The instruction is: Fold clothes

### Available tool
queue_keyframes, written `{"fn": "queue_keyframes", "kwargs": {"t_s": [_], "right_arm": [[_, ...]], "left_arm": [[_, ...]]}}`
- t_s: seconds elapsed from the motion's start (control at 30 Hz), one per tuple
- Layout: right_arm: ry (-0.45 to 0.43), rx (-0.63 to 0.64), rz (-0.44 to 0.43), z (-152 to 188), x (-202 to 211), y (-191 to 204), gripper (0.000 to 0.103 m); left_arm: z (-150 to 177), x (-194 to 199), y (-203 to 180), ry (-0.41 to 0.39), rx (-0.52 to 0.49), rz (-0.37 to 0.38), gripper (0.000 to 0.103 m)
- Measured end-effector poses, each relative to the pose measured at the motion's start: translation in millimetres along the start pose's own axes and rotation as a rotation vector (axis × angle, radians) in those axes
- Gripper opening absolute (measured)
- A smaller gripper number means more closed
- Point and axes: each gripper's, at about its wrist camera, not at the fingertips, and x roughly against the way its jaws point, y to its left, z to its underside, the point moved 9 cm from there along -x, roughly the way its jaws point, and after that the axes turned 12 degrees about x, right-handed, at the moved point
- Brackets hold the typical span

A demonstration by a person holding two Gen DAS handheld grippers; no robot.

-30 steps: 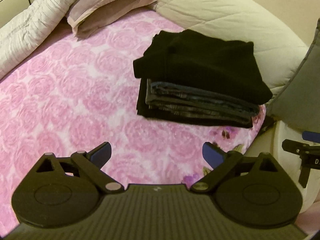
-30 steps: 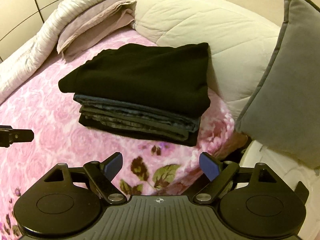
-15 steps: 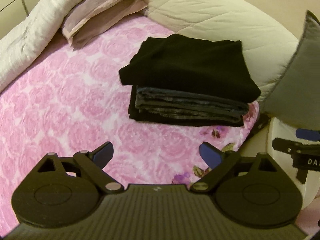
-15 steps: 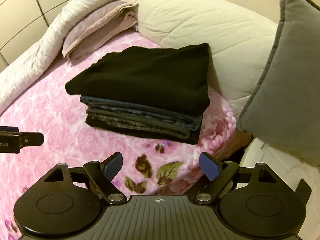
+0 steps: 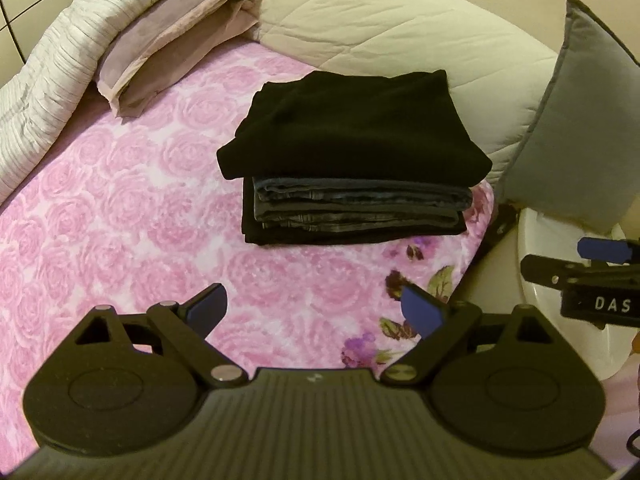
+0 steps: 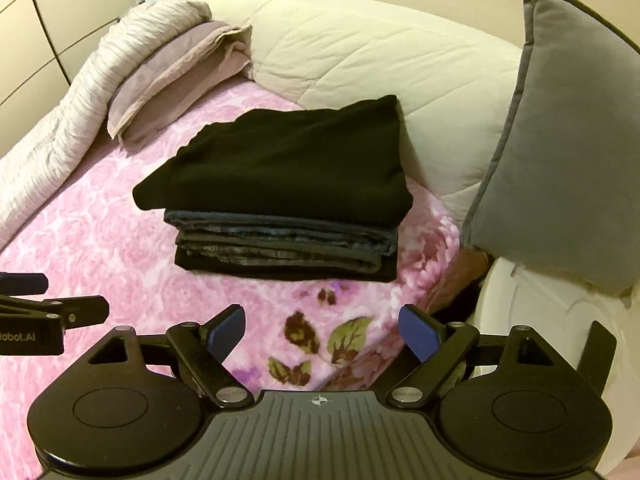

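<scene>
A stack of folded clothes lies on the pink rose bedspread (image 5: 120, 216) near the bed's right corner. A folded black garment (image 5: 356, 128) is on top, folded dark jeans (image 5: 352, 204) under it, and another black piece at the bottom. The stack also shows in the right wrist view (image 6: 288, 168). My left gripper (image 5: 316, 308) is open and empty, held back from the stack above the bedspread. My right gripper (image 6: 322, 330) is open and empty, also short of the stack. The right gripper shows at the right edge of the left wrist view (image 5: 588, 276).
A cream quilted duvet (image 5: 392, 32) lies behind the stack. A grey cushion (image 6: 560, 140) leans at the right. A mauve pillow (image 5: 168, 48) and a ribbed white blanket (image 5: 56, 72) lie at the back left. A white object (image 6: 540, 308) stands beside the bed's corner.
Both grippers have pulled back and risen a little from the stack, so it sits smaller and nearer the middle of each view. Both stay open.
</scene>
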Motion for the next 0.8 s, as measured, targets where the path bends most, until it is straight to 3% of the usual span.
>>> {"fn": "queue_keyframes", "kwargs": {"t_s": [0.8], "right_arm": [[-0.008, 0.012, -0.026, -6.3, -1.6, 3.5, 0.087]], "left_arm": [[-2.3, 4.3, -3.3, -0.023, 0.004, -0.033, 0.092]]}}
